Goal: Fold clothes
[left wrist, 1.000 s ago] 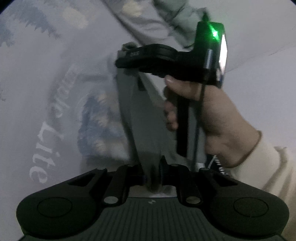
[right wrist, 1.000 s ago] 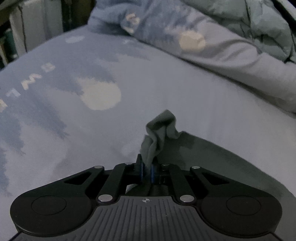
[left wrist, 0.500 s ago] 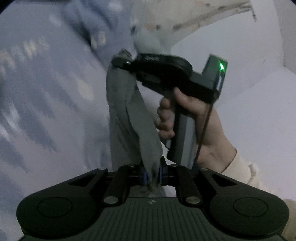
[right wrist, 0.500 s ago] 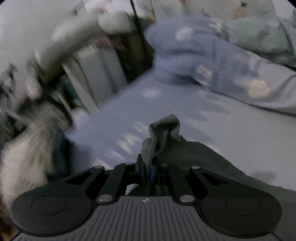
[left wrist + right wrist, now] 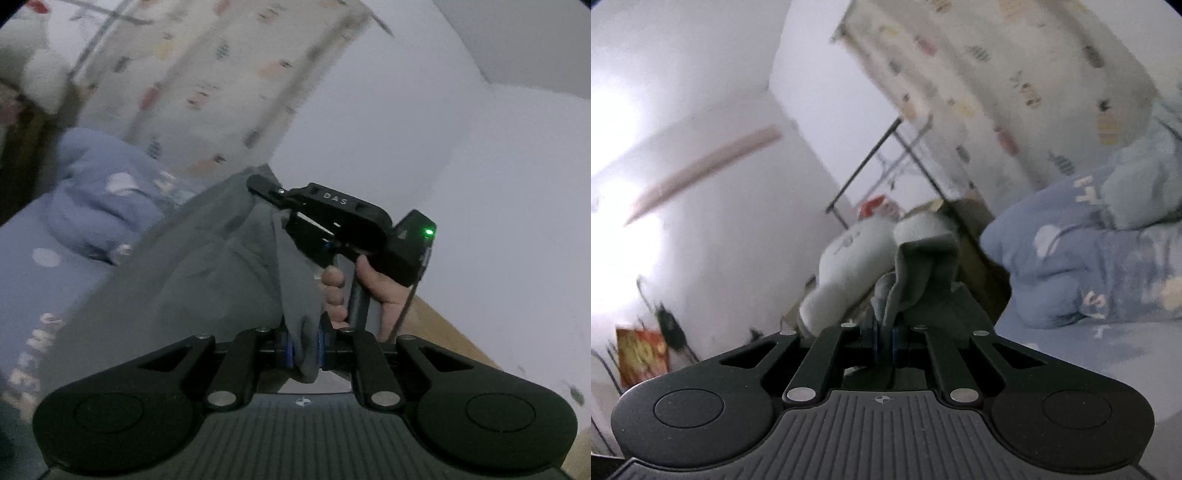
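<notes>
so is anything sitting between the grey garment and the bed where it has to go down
Nothing visible does. The grey garment hangs pinched in both the left hand-held gripper and the right hand-held gripper, above the blue bedsheet. The bunched blue duvet lies further back, not under the cloth.

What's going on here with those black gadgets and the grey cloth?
A person is folding laundry over a bed using two handheld tools. The left claw is clamped on one edge of a grey garment; the right claw pinches another bunched part. The garment hangs lifted between them, not yet folded.
</notes>
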The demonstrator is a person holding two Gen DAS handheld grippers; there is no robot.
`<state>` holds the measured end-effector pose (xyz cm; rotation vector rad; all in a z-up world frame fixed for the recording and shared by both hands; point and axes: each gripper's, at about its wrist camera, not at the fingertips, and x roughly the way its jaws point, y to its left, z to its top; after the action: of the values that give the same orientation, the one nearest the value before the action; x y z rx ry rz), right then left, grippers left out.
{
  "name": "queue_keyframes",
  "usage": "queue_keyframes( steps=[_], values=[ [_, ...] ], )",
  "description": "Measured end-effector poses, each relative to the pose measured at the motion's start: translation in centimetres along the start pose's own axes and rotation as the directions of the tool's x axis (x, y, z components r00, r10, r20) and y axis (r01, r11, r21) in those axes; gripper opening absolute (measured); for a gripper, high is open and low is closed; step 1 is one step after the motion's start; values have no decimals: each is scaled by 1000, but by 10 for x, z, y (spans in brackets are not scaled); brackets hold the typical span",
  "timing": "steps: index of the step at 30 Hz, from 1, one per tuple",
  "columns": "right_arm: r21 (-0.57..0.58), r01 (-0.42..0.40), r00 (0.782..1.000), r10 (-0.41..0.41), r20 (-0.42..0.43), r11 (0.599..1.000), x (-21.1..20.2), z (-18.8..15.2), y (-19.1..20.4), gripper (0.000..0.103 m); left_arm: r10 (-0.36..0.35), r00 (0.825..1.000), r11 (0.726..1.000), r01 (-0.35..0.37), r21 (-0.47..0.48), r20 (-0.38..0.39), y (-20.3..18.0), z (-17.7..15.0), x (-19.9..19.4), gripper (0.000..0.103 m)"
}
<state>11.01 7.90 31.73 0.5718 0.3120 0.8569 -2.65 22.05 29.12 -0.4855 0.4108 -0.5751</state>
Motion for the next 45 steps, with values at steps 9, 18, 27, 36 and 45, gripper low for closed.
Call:
queue_keyframes(
  steps=[9, 18, 27, 36, 45],
  values=[
    [90, 218, 974, -212, -79, 972, -147, -46, -180, 8, -125, 941, 986, 83, -144, -314, -19, -148, 179, 14],
    [187, 477, 875, -442, -199, 859, -276, -111, -353, 8, -139, 852, 976, 32, -216, -504, -50, -274, 344, 14],
    [6, 555, 801, -532, -275, 832, -286, -115, -351, 8, -166, 899, 946, 29, -324, -405, -41, -288, 330, 14],
    [-247, 408, 789, -475, -390, 879, -137, -142, -240, 9, 22, 964, 895, -137, -424, -264, 60, -262, 213, 15],
    [-381, 294, 694, -470, -545, 877, 16, -227, -179, 9, 191, 939, 799, -318, -511, -286, 149, -271, 152, 15]
  ],
)
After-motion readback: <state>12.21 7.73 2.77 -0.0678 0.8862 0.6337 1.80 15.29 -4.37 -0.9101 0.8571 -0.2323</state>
